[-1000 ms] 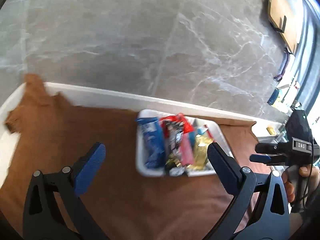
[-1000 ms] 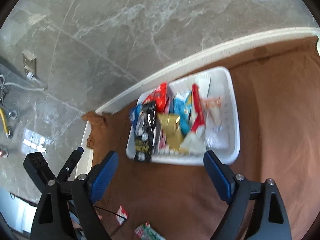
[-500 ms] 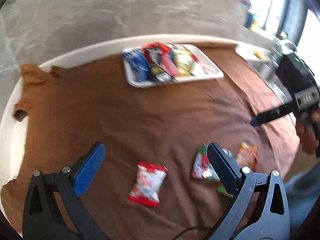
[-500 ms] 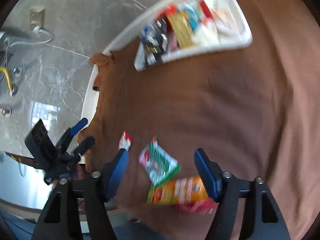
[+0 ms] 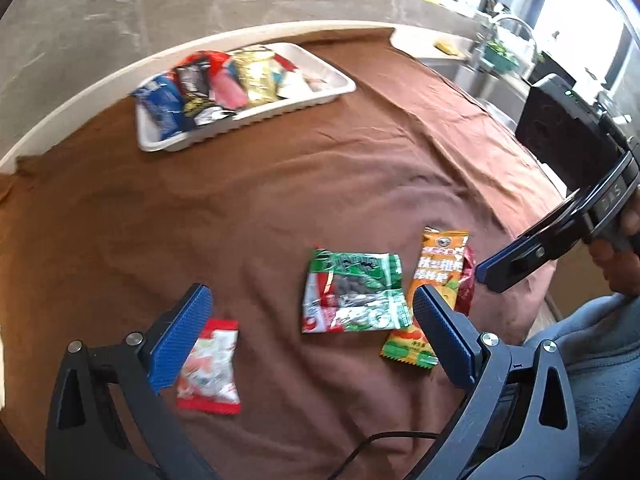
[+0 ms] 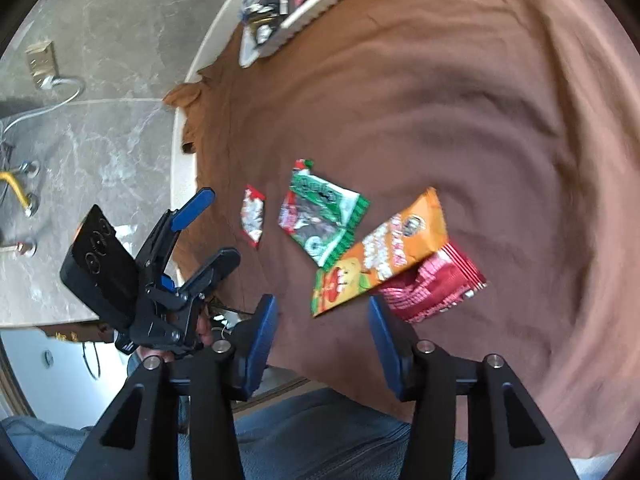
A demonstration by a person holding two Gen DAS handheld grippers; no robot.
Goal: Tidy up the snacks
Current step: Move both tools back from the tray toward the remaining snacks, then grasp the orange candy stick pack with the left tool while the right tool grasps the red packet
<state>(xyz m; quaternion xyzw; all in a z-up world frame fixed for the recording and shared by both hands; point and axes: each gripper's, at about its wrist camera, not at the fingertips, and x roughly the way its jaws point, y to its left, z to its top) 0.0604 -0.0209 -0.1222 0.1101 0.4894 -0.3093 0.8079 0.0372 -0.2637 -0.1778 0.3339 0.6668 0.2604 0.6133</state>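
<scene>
On the brown cloth (image 5: pixel 280 208), everything placed relative to the white tray (image 5: pixel 344 82):

cloth: soft, wrinkled, covers the round table; packets may drag on it.
tray: far edge of the cloth, already packed with upright packets; some room at its right end.
green packet (image 5: pixel 354 292): well apart from the tray, near edge, lying flat. Crinkly film, light, slippery. Take it by a sealed edge, not the puffed middle.
orange packet (image 6: pixel 384 252): just right of the green one, overlapping a dark red packet (image 6: pixel 434 284) beneath it. Long and thin, floppy; pinch a short end so the red one stays put.
red-white packet (image 5: pixel 210 364): left of the green one, smallest, flat, probably the easiest lift.
left gripper (image 5: pixel 308 328): jaws wide apart, nothing between the pads, hovering over the gap between the red-white and green packets.
right gripper (image 6: pixel 322 336): jaws closing, empty; the orange packet's lower end sits just ahead of them, not yet pinched.
risk: film slips or buckles under a hard clamp; contents look crushable.
</scene>
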